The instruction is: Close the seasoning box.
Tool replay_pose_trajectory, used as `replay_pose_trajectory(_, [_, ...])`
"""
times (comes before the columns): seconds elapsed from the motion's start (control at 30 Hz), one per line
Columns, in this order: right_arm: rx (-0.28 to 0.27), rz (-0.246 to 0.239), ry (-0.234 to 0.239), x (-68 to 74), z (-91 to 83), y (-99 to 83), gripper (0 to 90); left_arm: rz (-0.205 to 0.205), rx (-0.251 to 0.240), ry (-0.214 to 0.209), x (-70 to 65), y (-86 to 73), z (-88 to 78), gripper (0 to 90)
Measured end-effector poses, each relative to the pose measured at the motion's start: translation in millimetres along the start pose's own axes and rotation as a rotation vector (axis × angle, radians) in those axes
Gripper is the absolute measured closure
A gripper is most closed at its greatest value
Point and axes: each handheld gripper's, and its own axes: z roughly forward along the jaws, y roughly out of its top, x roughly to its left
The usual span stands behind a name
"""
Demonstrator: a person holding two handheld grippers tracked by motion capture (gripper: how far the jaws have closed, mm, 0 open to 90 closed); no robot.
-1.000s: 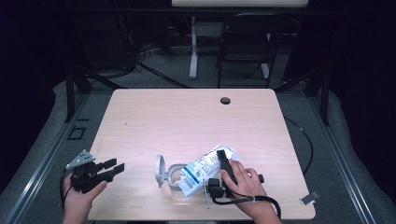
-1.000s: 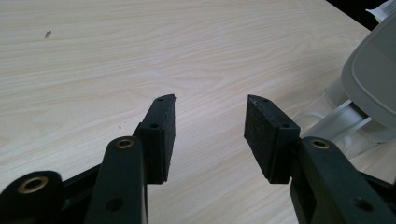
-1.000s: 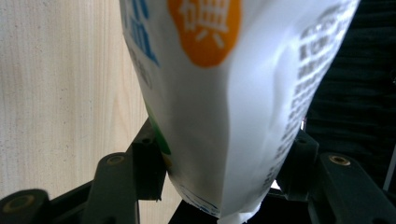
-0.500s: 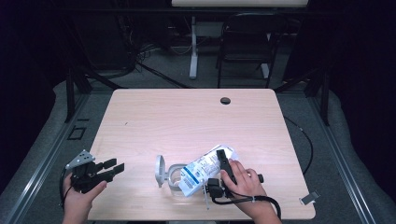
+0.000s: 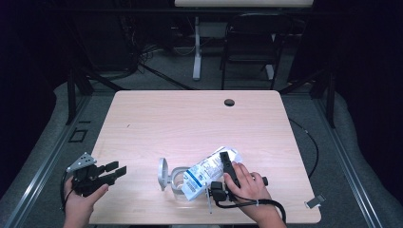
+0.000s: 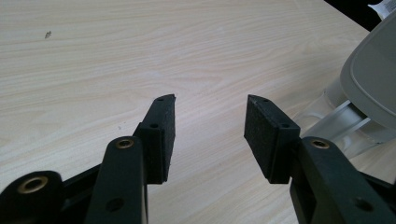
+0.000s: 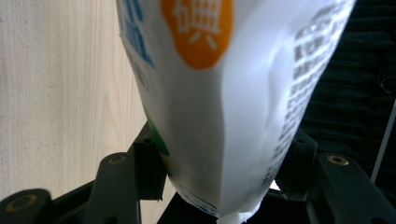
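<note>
High view: pale wooden surface [image 5: 190,118] with a small dark round hole [image 5: 229,102] near its far edge, at about 12 o'clock. Near the front edge, around 5 o'clock of the surface's middle, a white plastic pouch with blue print and an orange badge [image 5: 204,173], lying tilted, its lower end over a clear plastic container with a grey round hinged lid [image 5: 167,175]. Lid raised at the container's 9 o'clock side.

Right gripper [image 5: 227,176] at the pouch's 3 o'clock side, a hand wrapped round it. Right gripper view: black fingers [image 7: 150,168] pinching the pouch [image 7: 219,102] from both sides, its sealed bottom edge between them.

Left gripper [image 5: 110,172] at the surface's 8 o'clock corner, well apart from the container. Left gripper view: fingers [image 6: 161,135] spread wide over bare wood, nothing between them; grey lid [image 6: 373,84] at 3 o'clock.
</note>
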Motion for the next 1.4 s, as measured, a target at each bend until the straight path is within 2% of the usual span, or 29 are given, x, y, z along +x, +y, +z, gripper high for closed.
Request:
replay_pose_trajectory(0.13, [0.025,-0.032,-0.013,-1.6,-1.4,0.8,46.1,-0.001,0.002,0.003,0.5,0.0,-0.2,53.6])
replay_pose_trajectory(1.4, [0.030,-0.075,-0.040,-5.2,-2.1,2.5,47.3,-0.005,0.004,0.003,1.1,-0.8,0.8,53.6])
